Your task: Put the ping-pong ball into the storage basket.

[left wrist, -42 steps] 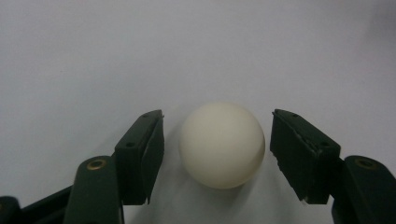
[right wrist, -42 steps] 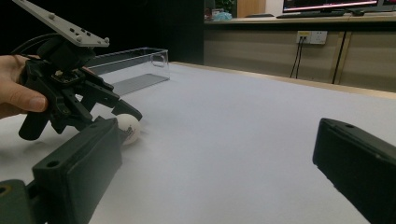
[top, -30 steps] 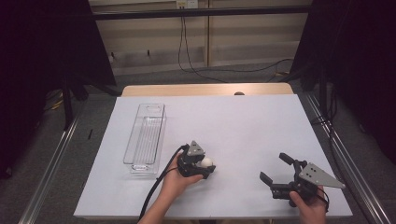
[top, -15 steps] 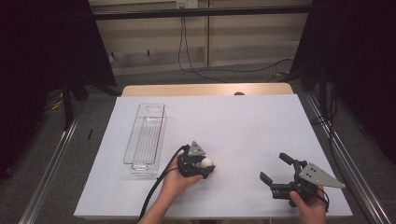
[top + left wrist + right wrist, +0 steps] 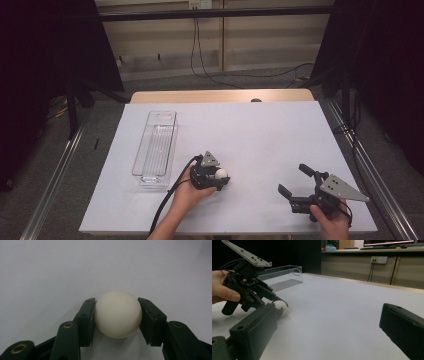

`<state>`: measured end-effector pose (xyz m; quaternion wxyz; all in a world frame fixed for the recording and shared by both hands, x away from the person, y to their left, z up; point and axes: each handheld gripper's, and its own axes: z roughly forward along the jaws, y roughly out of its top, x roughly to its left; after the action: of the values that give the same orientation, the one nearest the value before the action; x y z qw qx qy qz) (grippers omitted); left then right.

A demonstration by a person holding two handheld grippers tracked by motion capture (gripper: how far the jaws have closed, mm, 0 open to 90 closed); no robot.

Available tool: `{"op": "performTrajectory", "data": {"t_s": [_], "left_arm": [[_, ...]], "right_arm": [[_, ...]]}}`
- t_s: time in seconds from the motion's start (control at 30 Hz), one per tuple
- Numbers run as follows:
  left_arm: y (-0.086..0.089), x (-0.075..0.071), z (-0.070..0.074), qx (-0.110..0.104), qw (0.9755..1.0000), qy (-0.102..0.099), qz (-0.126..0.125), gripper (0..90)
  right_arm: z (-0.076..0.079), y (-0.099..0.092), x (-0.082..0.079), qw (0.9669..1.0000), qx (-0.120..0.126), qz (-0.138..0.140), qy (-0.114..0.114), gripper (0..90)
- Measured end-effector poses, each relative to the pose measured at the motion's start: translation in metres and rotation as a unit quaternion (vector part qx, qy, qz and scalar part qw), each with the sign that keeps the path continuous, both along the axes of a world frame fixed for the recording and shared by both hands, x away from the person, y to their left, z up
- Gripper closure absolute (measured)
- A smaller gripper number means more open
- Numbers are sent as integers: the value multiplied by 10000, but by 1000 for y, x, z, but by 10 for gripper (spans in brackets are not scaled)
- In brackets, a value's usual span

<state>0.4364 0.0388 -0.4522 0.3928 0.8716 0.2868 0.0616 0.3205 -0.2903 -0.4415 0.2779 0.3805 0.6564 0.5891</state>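
Note:
A white ball (image 5: 117,313) rests on the white table (image 5: 260,130) with my left gripper (image 5: 117,302) shut on it; both pads press its sides. The jaws have just been closing onto the ball. In the high view the left gripper (image 5: 220,177) sits at the front middle of the table, with the ball (image 5: 221,173) at its tip. My right gripper (image 5: 292,178) is held at the front right, open, with nothing between its jaws. The right gripper view looks past its own spread jaws (image 5: 328,312) at the ball (image 5: 282,308) and the left gripper (image 5: 249,290).
A long clear plastic tray (image 5: 155,150) lies on the left part of the table, its length running away from me; it also stands behind the left gripper as the clear tray (image 5: 284,272). Metal rails run along both table sides.

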Motion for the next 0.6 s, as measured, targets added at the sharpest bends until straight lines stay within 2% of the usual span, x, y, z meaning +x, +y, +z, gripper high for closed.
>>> {"op": "performTrajectory", "data": {"t_s": [0.03, 0.3, 0.37, 0.47, 0.5, 0.53, 0.6], "left_arm": [[0, 0, 1, 55, 10000, 30, -8, 509], [3, 2, 2, -136, 9998, 162, 41, 509], [4, 2, 3, -57, 9998, 171, 48, 510], [4, 2, 3, -125, 9997, 188, 67, 510], [4, 2, 4, -213, 9995, 221, 82, 510], [5, 3, 5, -128, 9997, 182, 80, 510], [6, 3, 5, -214, 9995, 215, 78, 510]], "right_arm": [[0, 0, 0, 10000, 14, -11, -3, 8], [0, 0, 0, 10000, 25, -33, -4, 8], [0, 0, 0, 10000, 19, -25, -4, 8], [0, 0, 0, 10000, 17, -13, -14, 8], [0, 0, 0, 10000, 3, -5, -19, 8], [0, 0, 0, 10000, -9, 8, -21, 8], [0, 0, 0, 10000, -2, 8, -9, 8]]}}
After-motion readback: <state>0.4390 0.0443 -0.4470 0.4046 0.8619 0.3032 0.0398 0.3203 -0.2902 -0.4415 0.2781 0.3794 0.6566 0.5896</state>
